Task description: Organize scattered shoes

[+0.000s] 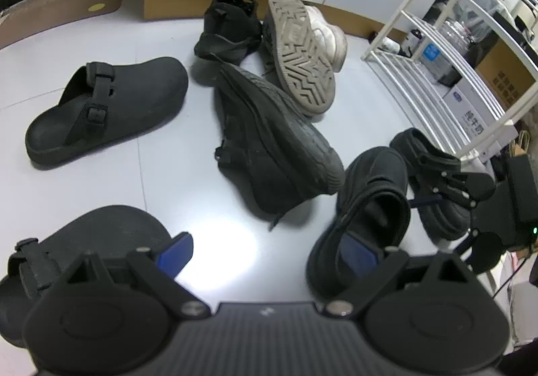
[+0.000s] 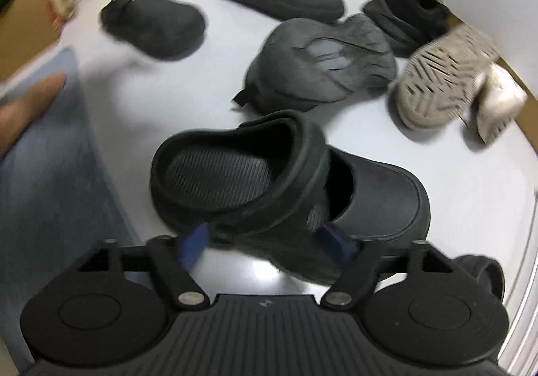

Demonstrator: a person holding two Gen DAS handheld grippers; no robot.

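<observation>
Left gripper (image 1: 265, 250): jaws are spread, nothing is held between them; bare floor (image 1: 134, 33) is seen below.
Right gripper (image 2: 269, 239): jaws are spread around the heel of a black clog (image 2: 289, 187); whether the pads press on it cannot be told.
Black clog: it is tilted on the floor, near a white rack (image 1: 447, 49).
Other shoes: a black sneaker (image 1: 275, 137) and a white sneaker (image 1: 302, 53) are lying sole-up, touching; a strapped black clog (image 1: 107, 107) is set apart.
</observation>
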